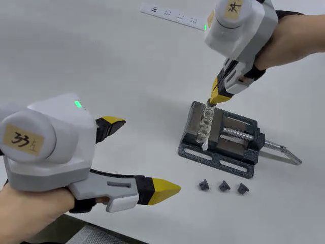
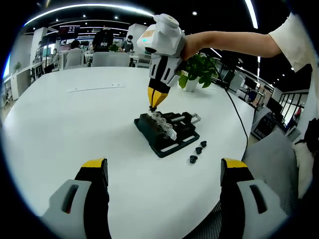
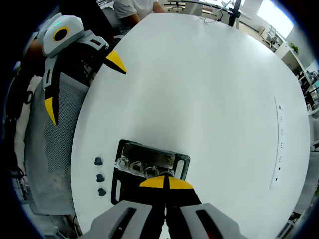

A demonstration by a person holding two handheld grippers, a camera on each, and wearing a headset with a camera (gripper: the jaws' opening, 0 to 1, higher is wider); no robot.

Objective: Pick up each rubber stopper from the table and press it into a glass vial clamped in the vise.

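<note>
A black vise [image 1: 238,147] on the white table clamps a row of clear glass vials [image 1: 205,127]. My right gripper [image 1: 217,99] points down at the far end vial, jaws shut, with a small dark stopper [image 1: 209,103] at the tips. In the right gripper view the shut tips [image 3: 164,181] cover that end of the vials [image 3: 135,167]. Three dark rubber stoppers [image 1: 224,186] lie in a row in front of the vise. My left gripper [image 1: 139,155] hovers open and holds nothing at the near left, well away from the vise; the left gripper view shows the vise [image 2: 172,139] and stoppers [image 2: 199,150] ahead.
A white power strip [image 1: 172,15] lies at the far side of the table. The vise's screw handle [image 1: 284,151] sticks out to the right. The table edge runs close by my left hand. Chairs and people are in the background beyond the table.
</note>
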